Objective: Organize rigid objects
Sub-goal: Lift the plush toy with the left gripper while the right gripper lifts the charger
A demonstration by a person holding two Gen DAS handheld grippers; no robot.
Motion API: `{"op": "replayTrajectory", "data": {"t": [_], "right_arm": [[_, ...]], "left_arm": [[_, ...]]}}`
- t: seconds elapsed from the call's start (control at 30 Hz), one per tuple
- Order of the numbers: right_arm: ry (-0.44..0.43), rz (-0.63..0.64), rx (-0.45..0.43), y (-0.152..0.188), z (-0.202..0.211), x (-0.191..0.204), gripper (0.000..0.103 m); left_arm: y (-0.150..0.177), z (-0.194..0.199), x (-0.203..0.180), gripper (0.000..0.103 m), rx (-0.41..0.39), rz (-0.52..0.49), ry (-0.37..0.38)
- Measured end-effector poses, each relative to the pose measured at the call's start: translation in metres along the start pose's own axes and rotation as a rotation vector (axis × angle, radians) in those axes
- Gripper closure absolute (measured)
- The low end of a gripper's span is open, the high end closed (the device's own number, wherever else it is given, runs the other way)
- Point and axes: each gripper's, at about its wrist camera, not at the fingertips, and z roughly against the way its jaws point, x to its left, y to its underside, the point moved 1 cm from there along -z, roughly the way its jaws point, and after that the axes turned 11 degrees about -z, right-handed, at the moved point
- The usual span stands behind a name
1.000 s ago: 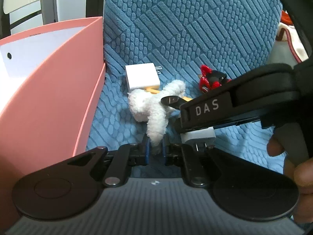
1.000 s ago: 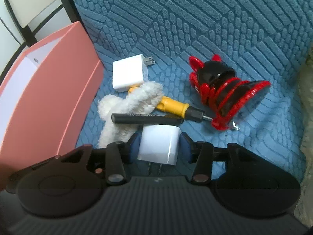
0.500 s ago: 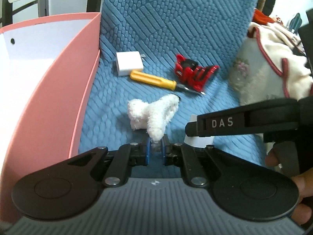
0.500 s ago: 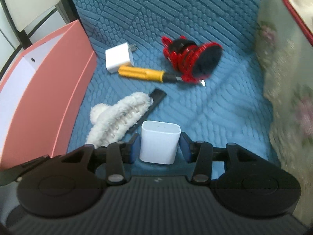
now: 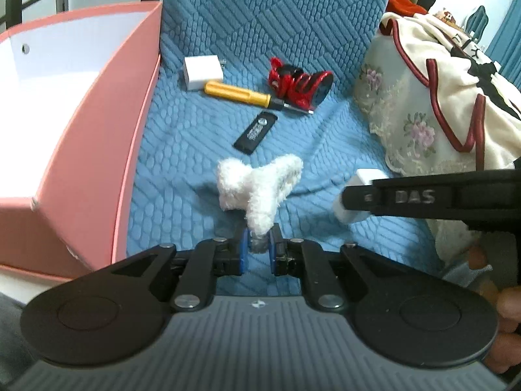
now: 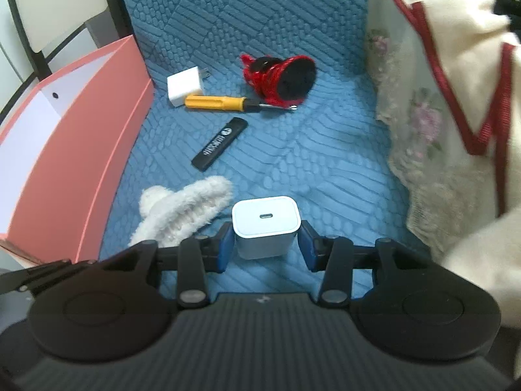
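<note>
With the charger point(image 6: 265, 224) pinched in the right gripper point(image 6: 265, 247) and the fluffy toy point(image 5: 259, 189) clamped in the left gripper point(image 5: 259, 254), both held above the blue cushion point(image 6: 325, 169), they're probably best carried level and let go low inside the pink box point(image 5: 97, 114).

A home living room is showing here: a quilted blue sofa cover point(image 6: 293, 150) is lying under scattered household bits, and a floral lace cushion point(image 5: 407, 110) is sitting at the right.
</note>
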Motion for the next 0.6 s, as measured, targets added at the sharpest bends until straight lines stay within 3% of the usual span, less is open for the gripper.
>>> {"op": "replayTrajectory", "data": {"t": [0.1, 0.23, 0.37, 0.43, 0.6], "right_arm": [[0.011, -0.039, 0.027, -0.001, -0.006, -0.007, 0.057], [0.009, -0.074, 0.01, -0.004, -0.018, -0.011, 0.057], [-0.013, -0.104, 0.01, -0.01, -0.036, -0.013, 0.057], [-0.014, -0.114, 0.025, -0.011, -0.045, -0.012, 0.057], [-0.017, -0.117, 0.029, -0.011, -0.055, -0.012, 0.056]], "left_arm": [[-0.001, -0.004, 0.0, 0.086, 0.014, -0.001, -0.002], [-0.006, -0.007, 0.0, 0.058, 0.007, -0.019, -0.032], [-0.01, -0.012, -0.003, 0.052, 0.005, -0.053, -0.045], [-0.011, -0.015, -0.006, 0.044, 0.006, -0.062, -0.055], [-0.019, -0.026, -0.009, 0.04, -0.003, -0.092, -0.071]]}}
